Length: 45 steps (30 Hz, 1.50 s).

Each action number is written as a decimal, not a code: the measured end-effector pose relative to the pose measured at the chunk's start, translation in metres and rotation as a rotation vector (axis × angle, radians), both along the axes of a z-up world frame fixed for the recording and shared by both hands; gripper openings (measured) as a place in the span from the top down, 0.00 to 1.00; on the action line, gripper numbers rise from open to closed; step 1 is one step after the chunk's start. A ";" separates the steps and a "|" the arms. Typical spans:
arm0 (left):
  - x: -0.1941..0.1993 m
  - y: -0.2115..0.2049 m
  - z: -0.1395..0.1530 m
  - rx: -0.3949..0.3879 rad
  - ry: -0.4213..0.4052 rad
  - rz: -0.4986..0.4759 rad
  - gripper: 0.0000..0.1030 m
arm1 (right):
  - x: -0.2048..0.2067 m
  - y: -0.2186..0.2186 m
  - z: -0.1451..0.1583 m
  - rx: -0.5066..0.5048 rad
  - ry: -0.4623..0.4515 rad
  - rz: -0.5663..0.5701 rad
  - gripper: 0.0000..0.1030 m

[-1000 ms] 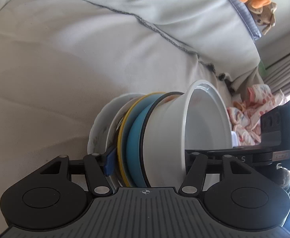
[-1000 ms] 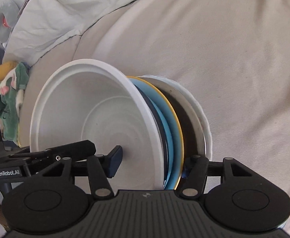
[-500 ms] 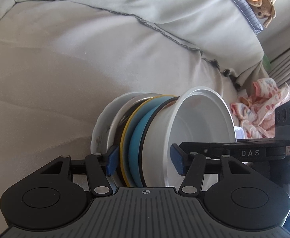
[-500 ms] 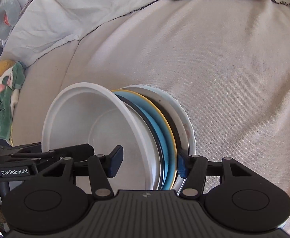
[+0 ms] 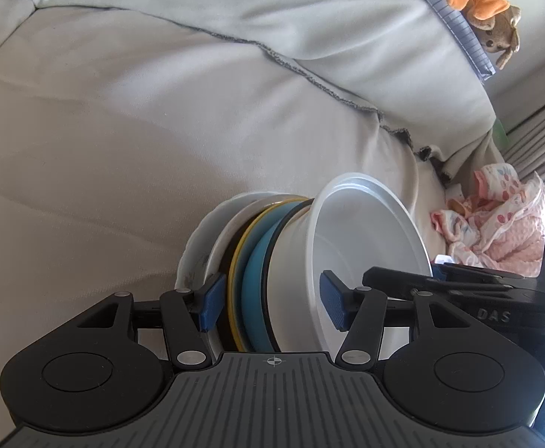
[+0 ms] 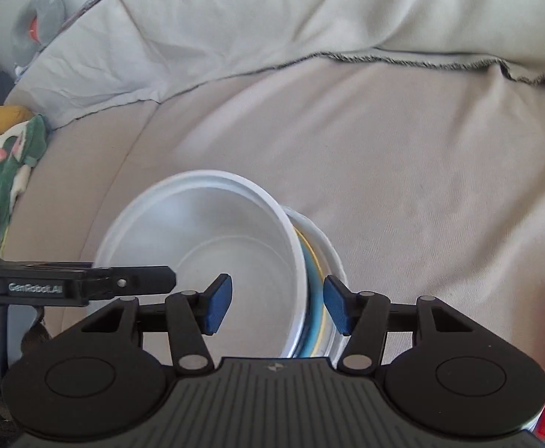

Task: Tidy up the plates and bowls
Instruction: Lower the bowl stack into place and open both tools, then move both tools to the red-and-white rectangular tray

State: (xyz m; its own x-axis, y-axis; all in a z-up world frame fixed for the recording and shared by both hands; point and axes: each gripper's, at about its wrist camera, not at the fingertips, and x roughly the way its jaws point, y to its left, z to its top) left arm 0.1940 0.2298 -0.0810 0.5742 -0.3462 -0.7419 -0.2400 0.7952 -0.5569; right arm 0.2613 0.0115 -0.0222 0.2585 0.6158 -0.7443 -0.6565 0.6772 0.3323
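Left wrist view: the left gripper (image 5: 270, 300) clamps 1 nested stack (image 5: 250, 265), white bowl (image 5: 350, 261) atop plates, above the sofa (image 5: 123, 149). The right gripper (image 6: 276, 304) straddles the bowl's rim, pads apart. Stacking looks done; putting it away remains.

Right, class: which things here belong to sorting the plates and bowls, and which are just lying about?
Part of the job:
white bowl
blue plate
yellow plate
white plate
left gripper
right gripper

Just lying about:
pink cloth
stuffed toy
green cloth
sofa
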 end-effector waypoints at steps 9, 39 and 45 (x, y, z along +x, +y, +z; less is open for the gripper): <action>-0.003 -0.003 0.003 0.007 -0.014 -0.013 0.43 | -0.006 0.003 -0.006 -0.014 -0.019 -0.005 0.45; -0.018 0.015 0.008 -0.052 -0.081 0.053 0.60 | -0.017 -0.017 -0.009 0.089 0.047 -0.056 0.46; -0.030 0.005 0.017 -0.017 -0.106 0.120 0.61 | -0.025 -0.027 -0.006 0.132 0.010 -0.056 0.46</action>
